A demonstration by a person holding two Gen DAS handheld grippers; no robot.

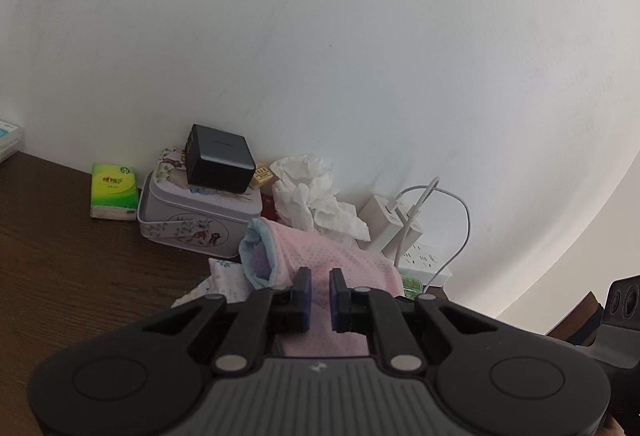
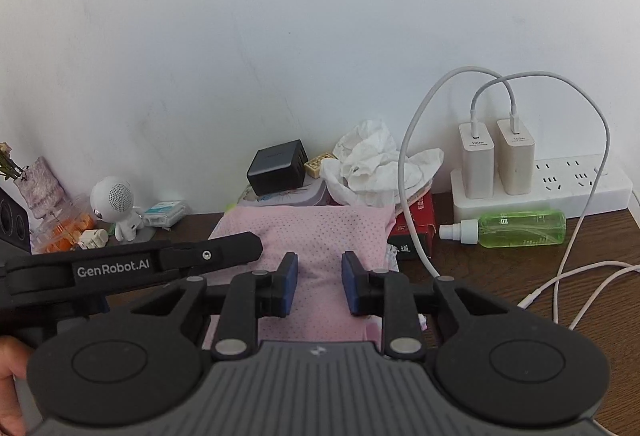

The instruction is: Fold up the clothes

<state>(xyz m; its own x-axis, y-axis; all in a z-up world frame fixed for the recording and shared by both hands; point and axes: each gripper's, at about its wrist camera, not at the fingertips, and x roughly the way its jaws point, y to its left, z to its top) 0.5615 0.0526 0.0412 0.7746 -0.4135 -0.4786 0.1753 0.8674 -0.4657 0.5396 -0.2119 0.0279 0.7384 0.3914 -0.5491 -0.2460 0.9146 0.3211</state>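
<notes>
A pink dotted garment [image 1: 336,268] with a light blue cuff lies bunched on the dark wooden table [image 1: 60,268]. My left gripper [image 1: 320,296] is open just above it, with pink cloth showing between the blue pads. In the right wrist view the same garment [image 2: 312,232] lies as a flat rectangle. My right gripper [image 2: 320,282] is open over its near part, nothing pinched. The left gripper's black body [image 2: 160,264] reaches in from the left beside the cloth.
Against the white wall stand a floral tin [image 1: 196,212] with a black charger [image 1: 220,164], a green tissue pack [image 1: 114,190], crumpled tissue [image 2: 372,160], a power strip [image 2: 560,188] with two chargers and cables, a green spray bottle [image 2: 516,228], a red box [image 2: 416,228] and a white figurine [image 2: 116,204].
</notes>
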